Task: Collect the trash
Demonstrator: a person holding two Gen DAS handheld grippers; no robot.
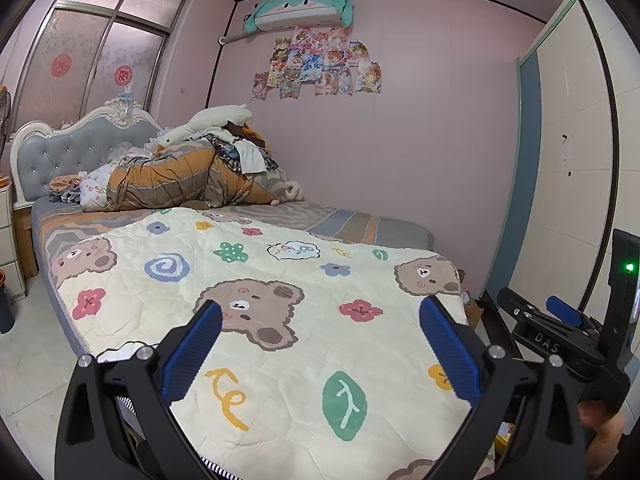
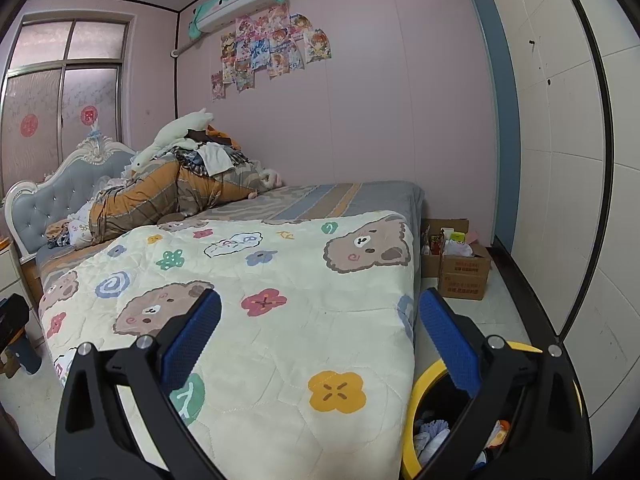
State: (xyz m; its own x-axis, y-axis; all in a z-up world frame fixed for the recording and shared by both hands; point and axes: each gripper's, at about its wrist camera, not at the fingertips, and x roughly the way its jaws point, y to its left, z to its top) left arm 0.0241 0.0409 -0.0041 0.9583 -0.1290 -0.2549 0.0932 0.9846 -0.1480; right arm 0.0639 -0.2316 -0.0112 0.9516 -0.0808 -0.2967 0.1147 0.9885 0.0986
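A: Both are hovering over the foot of the bed point(image 1: 360, 236), the left hand-held gripper point(image 1: 320, 344) and the right hand-held gripper point(image 2: 320, 340) each spread wide and carrying nothing.

B: Where's the trash sitting?

A: I'm not seeing any on the quilt point(image 2: 280, 280). The yellow-rimmed bin point(image 2: 420, 384) beside the bed is holding crumpled scraps, and the cardboard box point(image 2: 464, 276) is holding clutter.

B: So the risk is pinching the quilt, or taking keepsakes from the box for rubbish.
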